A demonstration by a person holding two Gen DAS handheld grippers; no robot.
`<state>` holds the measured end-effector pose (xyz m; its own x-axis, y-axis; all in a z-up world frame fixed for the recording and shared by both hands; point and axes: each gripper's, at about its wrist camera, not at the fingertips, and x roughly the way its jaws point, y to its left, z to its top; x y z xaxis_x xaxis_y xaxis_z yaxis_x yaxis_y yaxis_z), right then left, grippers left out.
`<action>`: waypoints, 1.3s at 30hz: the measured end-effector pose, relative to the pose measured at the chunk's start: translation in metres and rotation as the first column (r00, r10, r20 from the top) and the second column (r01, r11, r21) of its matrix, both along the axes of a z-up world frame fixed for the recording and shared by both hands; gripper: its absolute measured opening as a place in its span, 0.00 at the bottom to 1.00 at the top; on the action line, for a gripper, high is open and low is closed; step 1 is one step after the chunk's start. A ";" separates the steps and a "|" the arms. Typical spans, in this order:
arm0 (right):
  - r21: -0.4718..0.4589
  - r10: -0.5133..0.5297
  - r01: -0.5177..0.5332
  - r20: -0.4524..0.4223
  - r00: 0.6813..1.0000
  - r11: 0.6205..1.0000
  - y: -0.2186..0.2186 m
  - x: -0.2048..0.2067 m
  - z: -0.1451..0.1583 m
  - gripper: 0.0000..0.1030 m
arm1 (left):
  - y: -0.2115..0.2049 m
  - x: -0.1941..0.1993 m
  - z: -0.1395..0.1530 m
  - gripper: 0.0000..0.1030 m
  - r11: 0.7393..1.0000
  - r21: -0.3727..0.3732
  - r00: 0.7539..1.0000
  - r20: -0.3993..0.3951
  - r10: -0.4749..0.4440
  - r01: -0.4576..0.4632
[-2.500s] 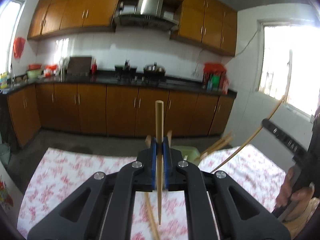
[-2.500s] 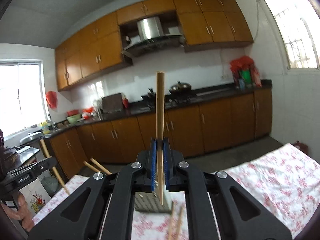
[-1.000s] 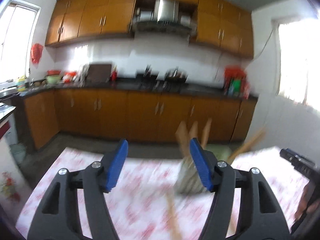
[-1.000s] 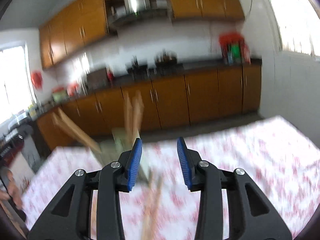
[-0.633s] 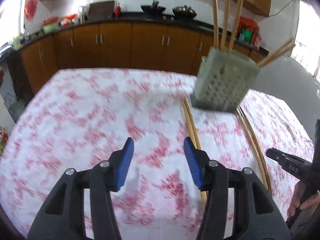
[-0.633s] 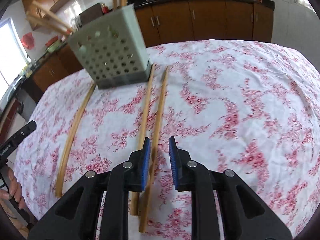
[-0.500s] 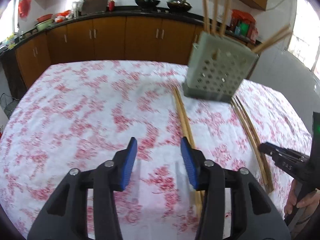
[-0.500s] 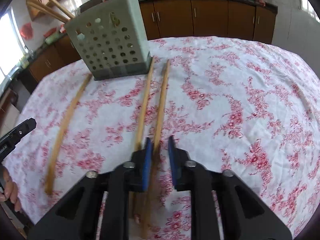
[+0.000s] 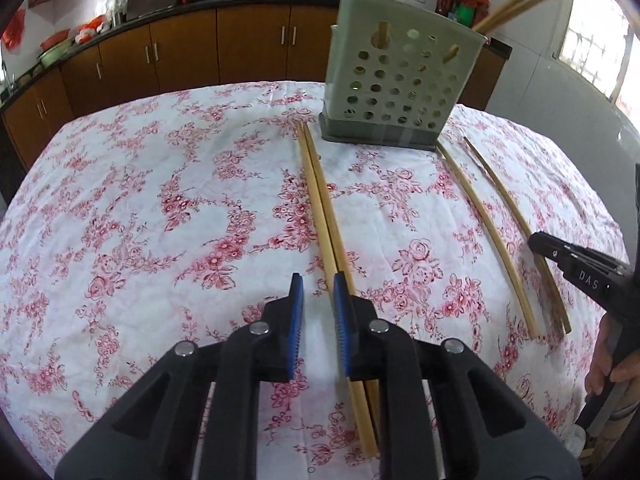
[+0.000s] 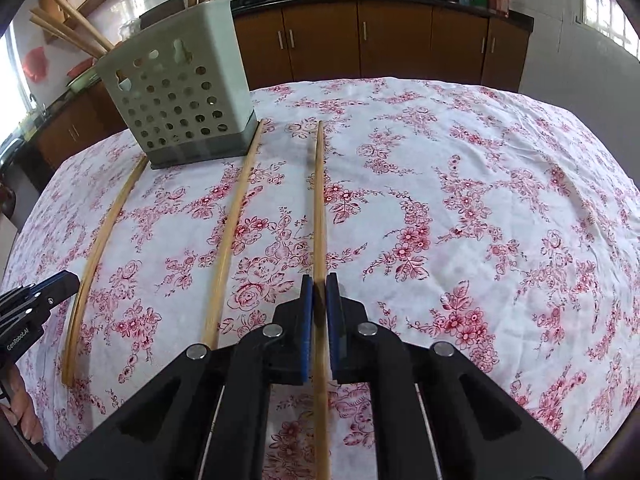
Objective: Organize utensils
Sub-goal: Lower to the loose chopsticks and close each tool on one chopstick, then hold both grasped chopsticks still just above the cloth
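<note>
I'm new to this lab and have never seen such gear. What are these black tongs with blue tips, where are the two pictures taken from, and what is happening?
There is no robot here. A person holds a two-finger gripper in each hand, each with a camera looking along its fingers. One picture is from the left gripper, the other from the right gripper. On the flowered tablecloth stands a perforated utensil holder with chopsticks in it, and more lie loose beside it. The right gripper is shut on one chopstick lying on the cloth. The left gripper's jaws have just been closing. A gap remains with nothing between them, and a chopstick pair lies by one finger.
</note>
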<state>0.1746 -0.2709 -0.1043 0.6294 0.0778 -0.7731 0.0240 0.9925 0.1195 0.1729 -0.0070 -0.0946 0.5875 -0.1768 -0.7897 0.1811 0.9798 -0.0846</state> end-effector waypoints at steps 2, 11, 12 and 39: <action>-0.004 0.009 -0.009 -0.001 1.000 1.000 0.002 -0.001 0.000 0.08 | -0.002 0.000 0.000 0.15 1.000 0.002 1.000 -0.003 -0.008 0.008; -0.051 0.061 -0.060 0.015 0.998 0.997 0.007 -0.004 0.000 0.08 | 0.008 0.011 -0.004 0.08 0.998 0.046 0.999 -0.001 0.048 -0.047; -0.062 0.057 -0.056 0.018 0.998 0.996 0.006 -0.002 0.000 0.08 | 0.014 0.014 -0.004 0.08 0.996 0.053 0.998 0.003 0.068 -0.068; -0.092 -0.034 0.038 0.036 0.999 0.995 -0.024 0.021 -0.001 0.08 | 0.076 0.034 -0.003 0.10 0.975 0.009 0.975 0.019 0.223 -0.223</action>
